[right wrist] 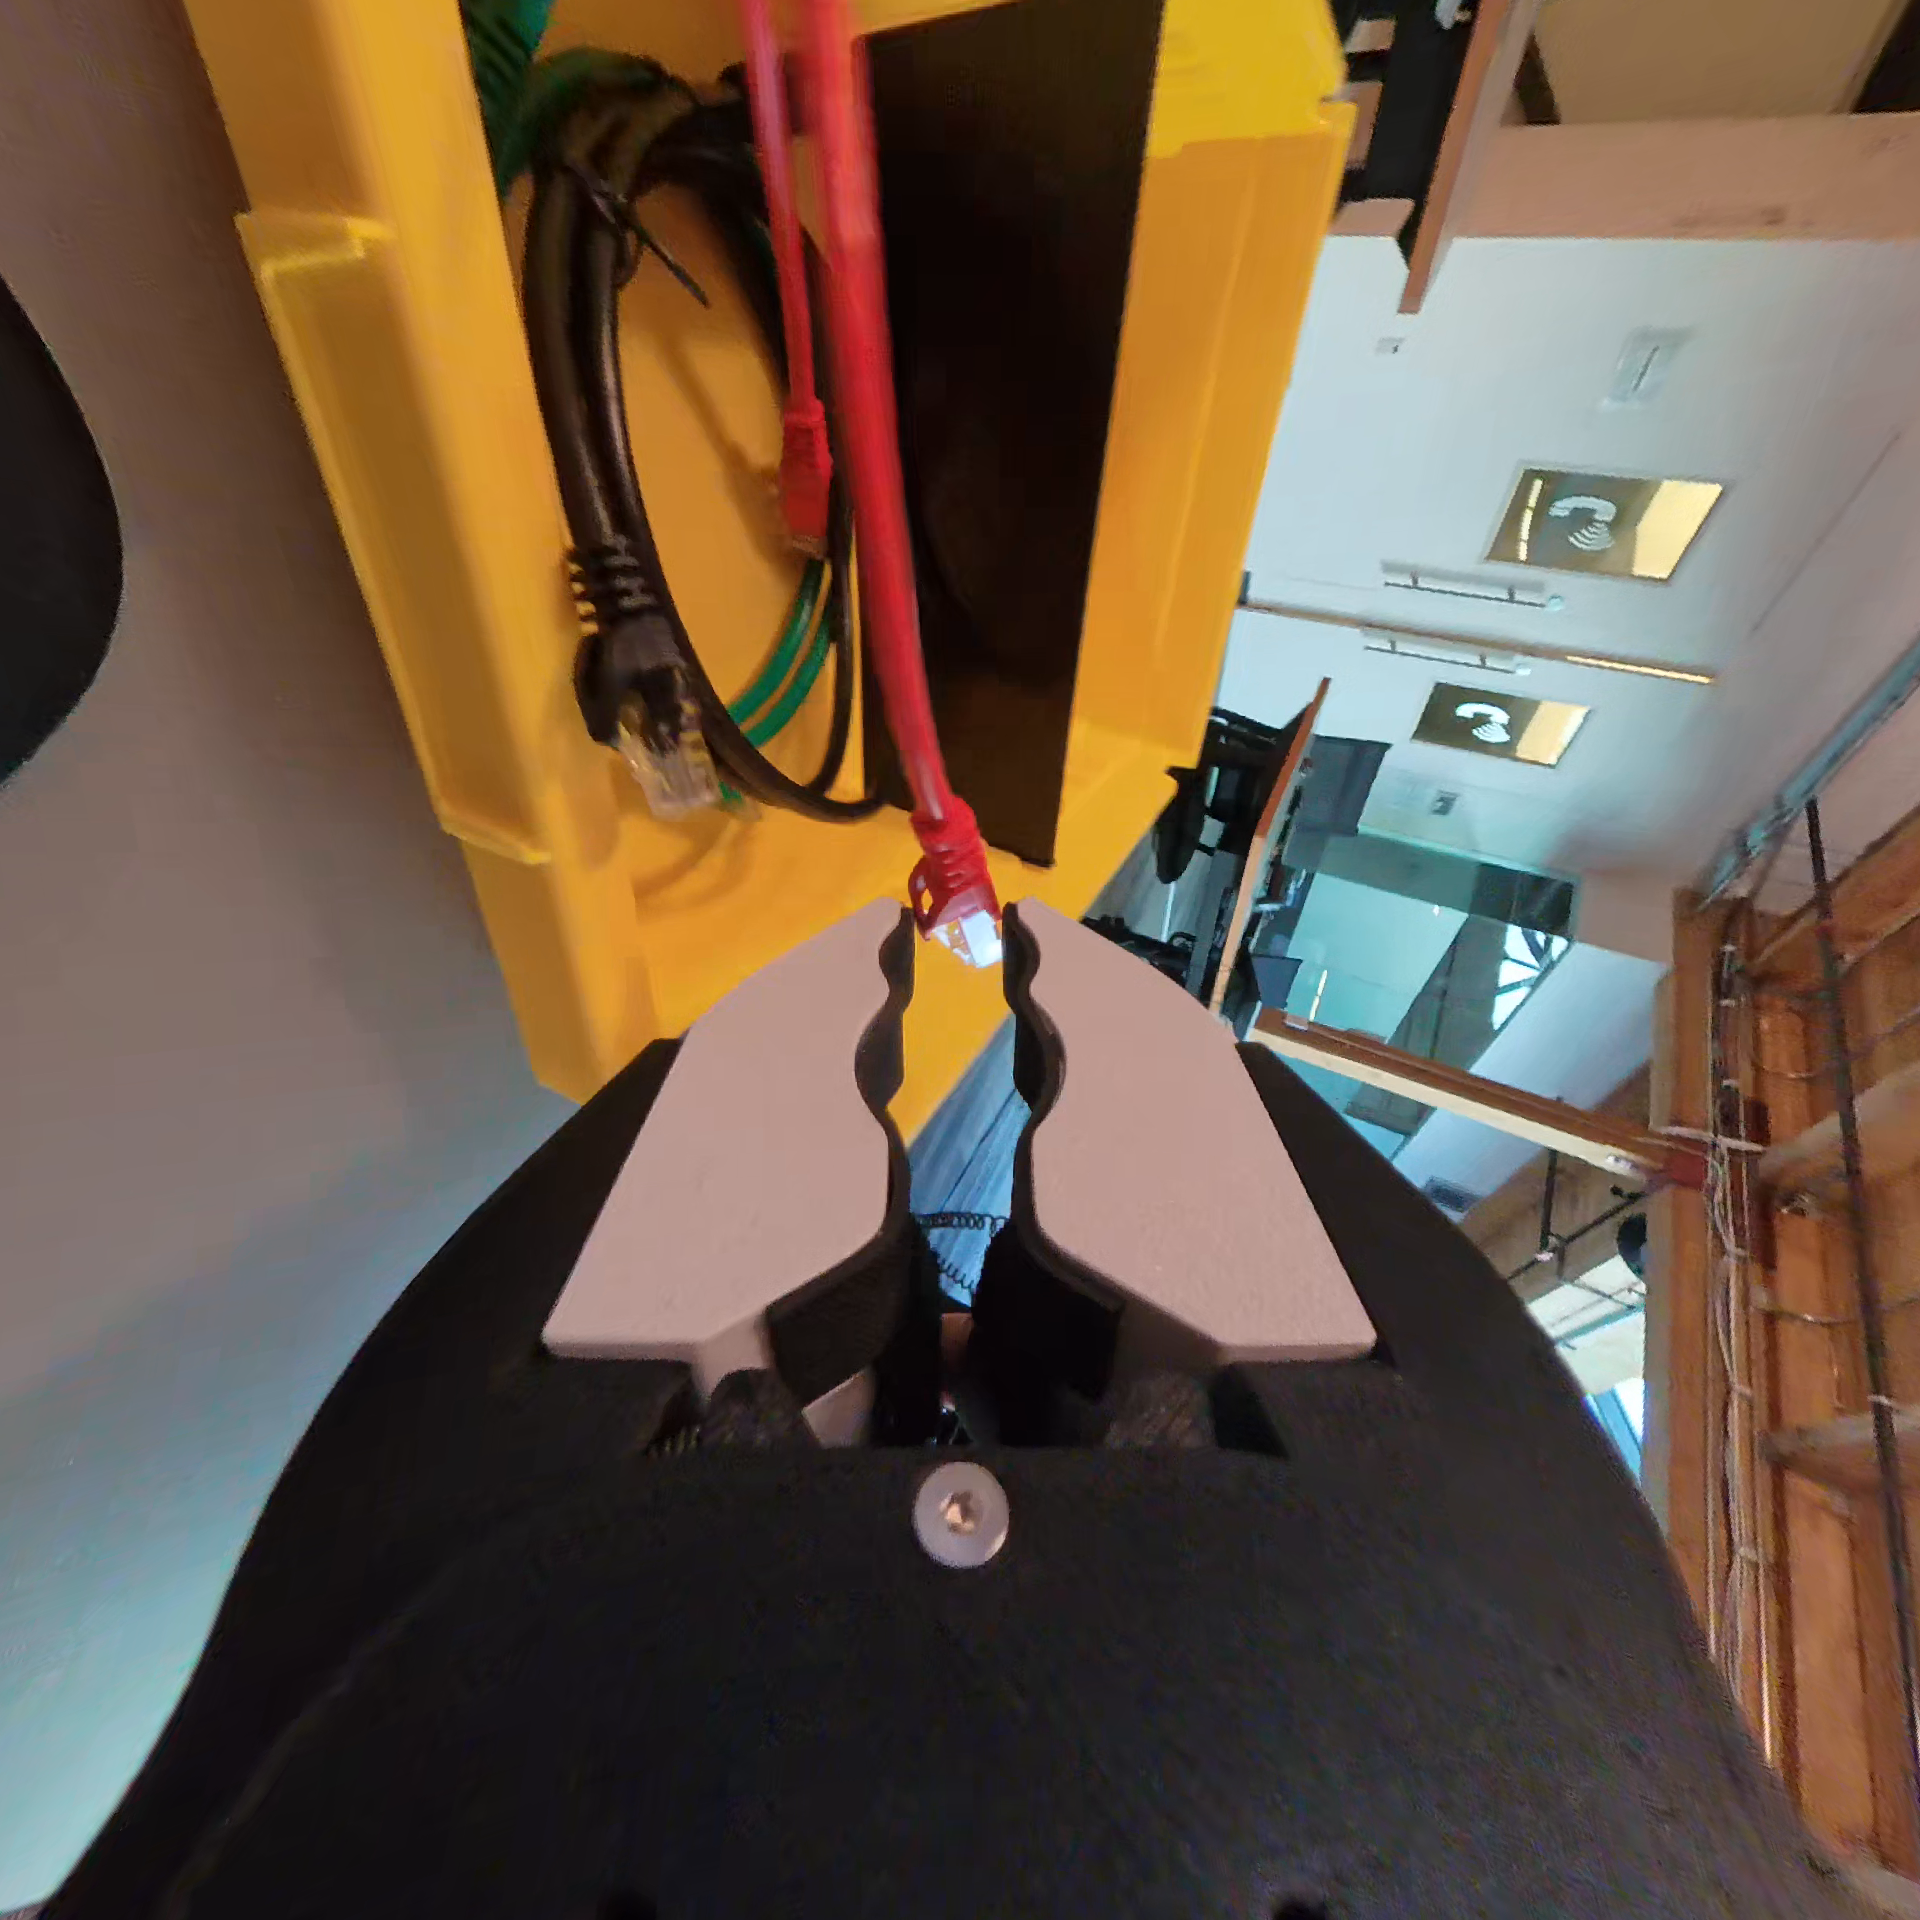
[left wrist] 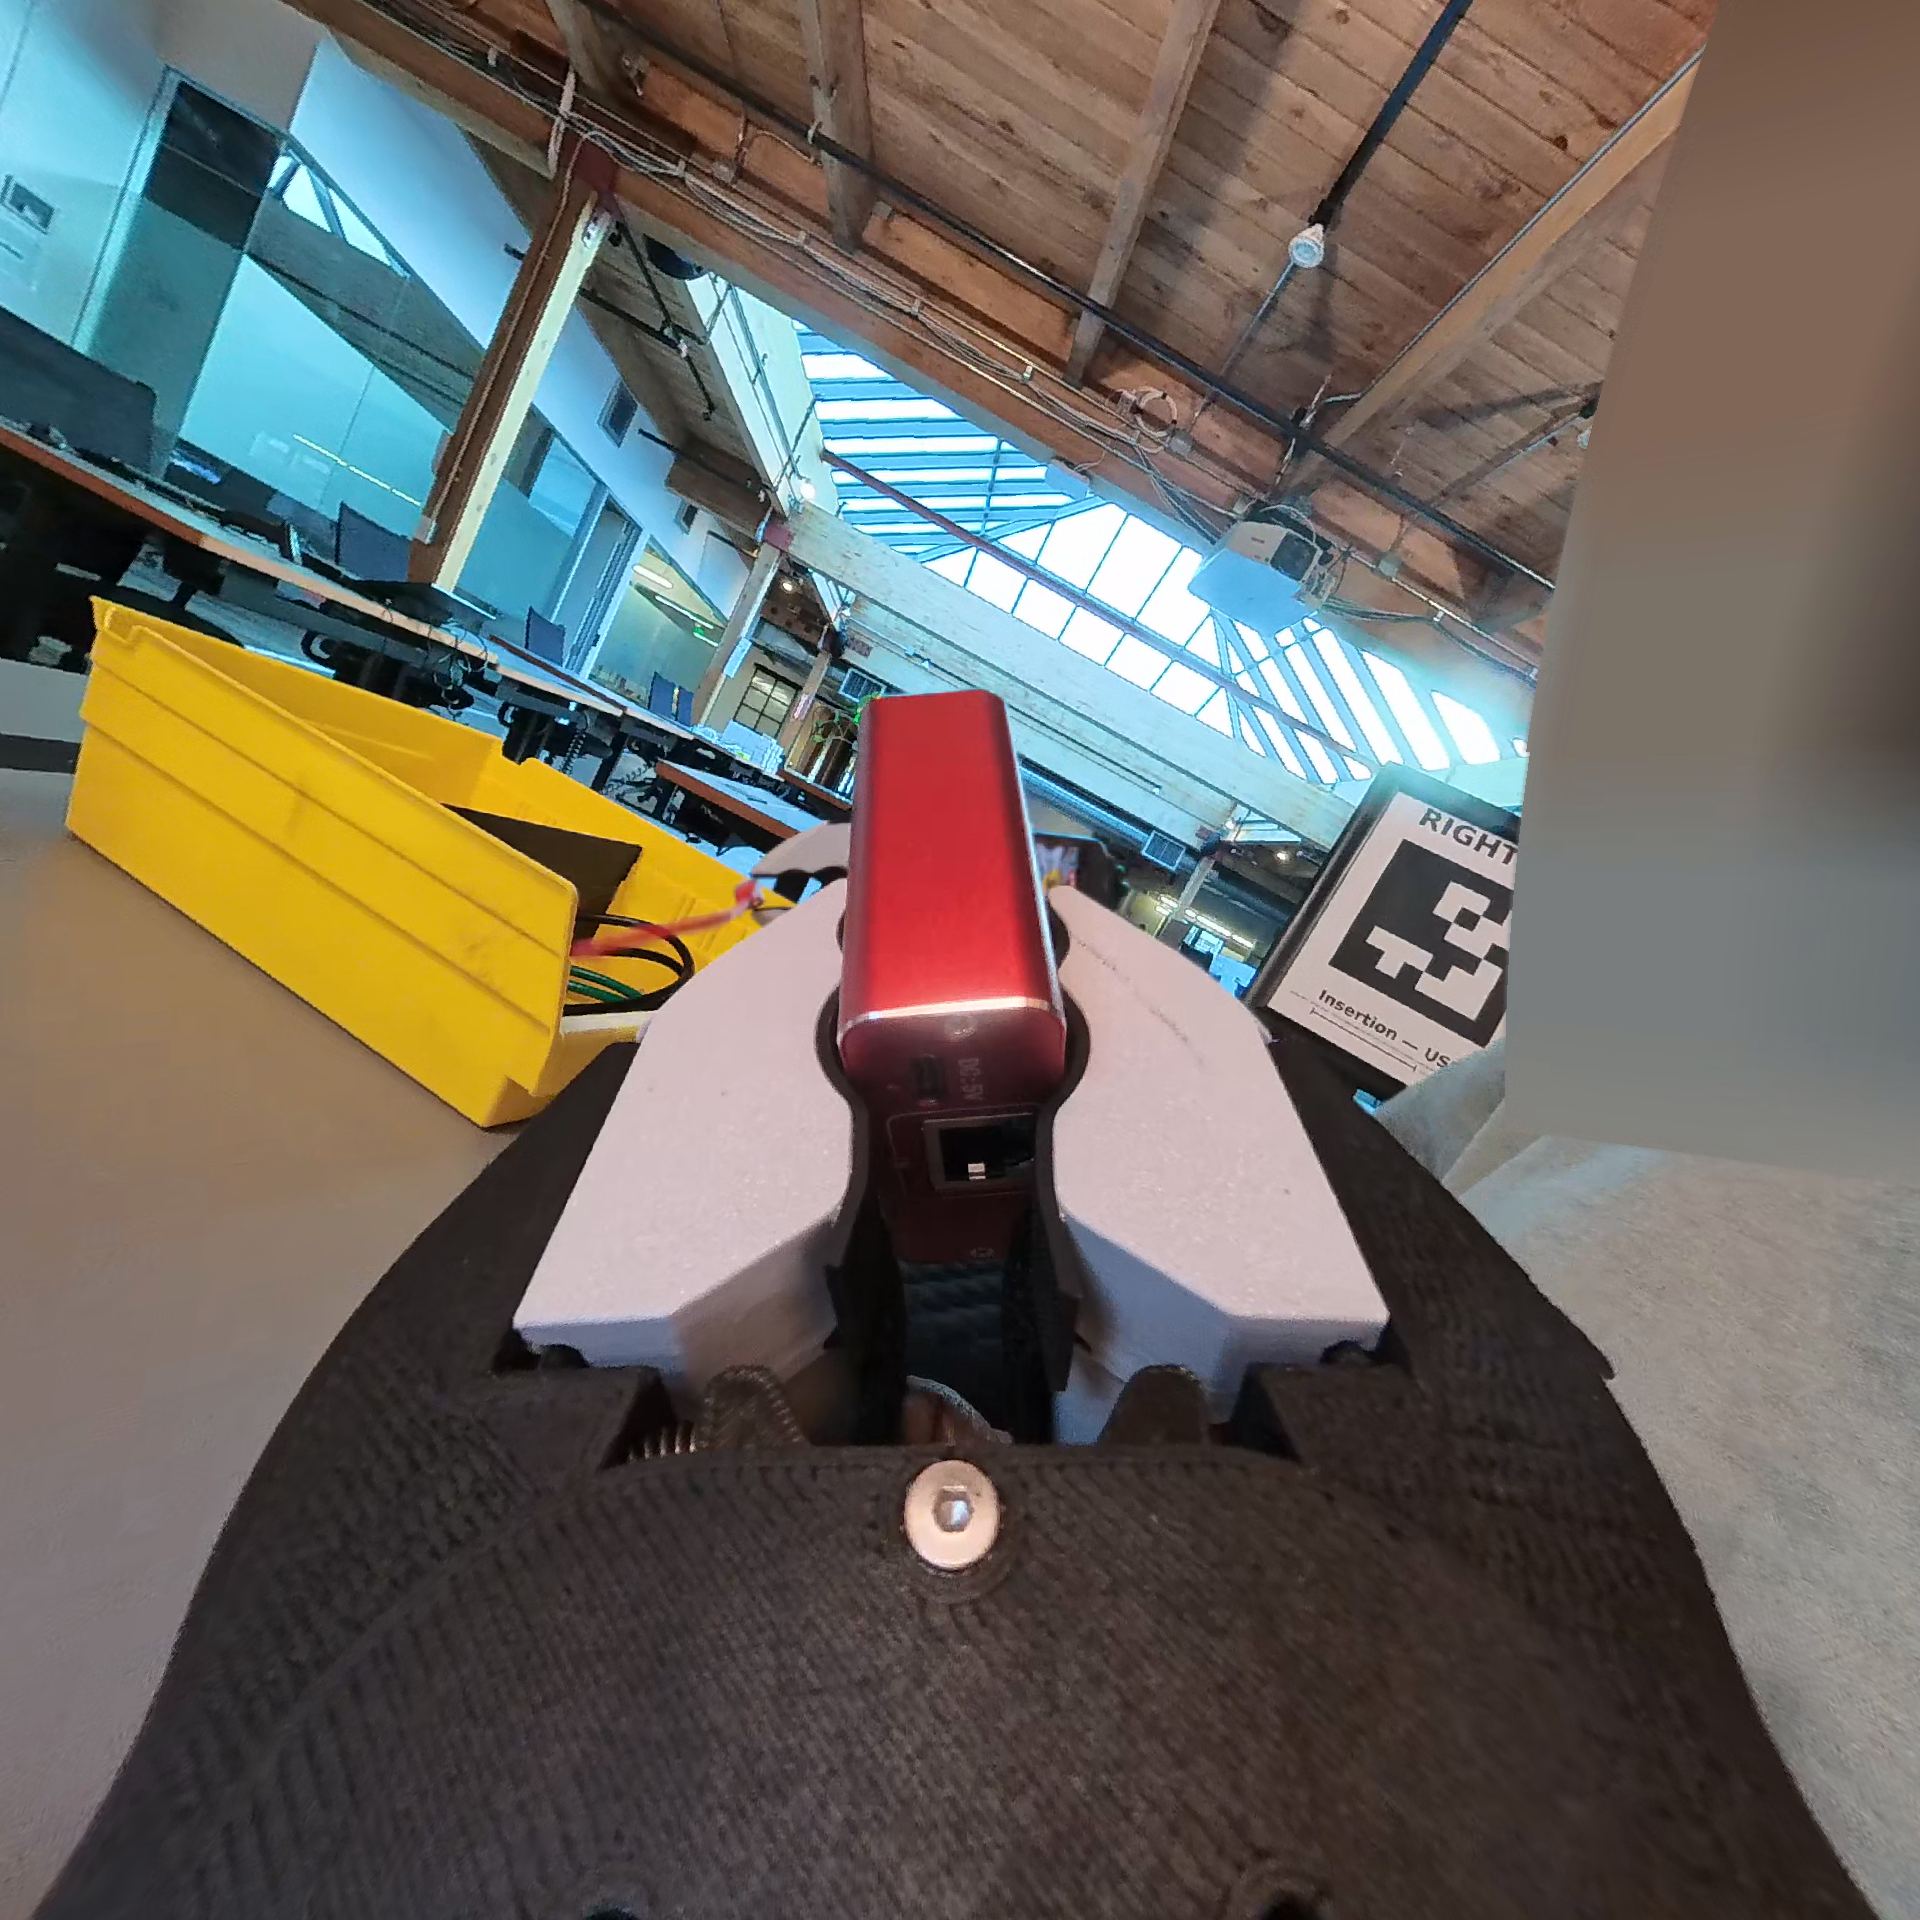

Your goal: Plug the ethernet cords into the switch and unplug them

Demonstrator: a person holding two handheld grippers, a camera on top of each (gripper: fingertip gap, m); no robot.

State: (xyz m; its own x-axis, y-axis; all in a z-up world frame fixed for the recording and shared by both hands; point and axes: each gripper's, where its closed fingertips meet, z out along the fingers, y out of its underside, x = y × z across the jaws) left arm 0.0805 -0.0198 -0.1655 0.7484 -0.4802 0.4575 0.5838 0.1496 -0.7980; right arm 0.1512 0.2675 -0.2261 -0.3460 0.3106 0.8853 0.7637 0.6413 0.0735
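Note:
My left gripper (left wrist: 935, 909) is shut on a red metal switch (left wrist: 940, 831), which stands up between the grey fingers (left wrist: 727, 1122). Its end face with an empty ethernet port (left wrist: 982, 1151) points back at the camera. My right gripper (right wrist: 958, 920) holds the clear plug (right wrist: 964, 930) of a red ethernet cord (right wrist: 878, 520) between its fingertips. That cord runs up into the yellow bin (right wrist: 416, 468). The red cord's other plug (right wrist: 805, 468), a black ethernet cord (right wrist: 644, 665) and a green cord (right wrist: 790, 675) lie in the bin.
The yellow bin (left wrist: 312, 862) sits on the grey table (left wrist: 208, 1195), left of the left gripper. A black pad (right wrist: 1008, 416) lies in the bin. A standing card with a black-and-white marker (left wrist: 1423, 935) is at the right. Grey fabric (left wrist: 1662, 1403) fills the right side. One gripper's finger ends stand about 30 centimetres off the other's.

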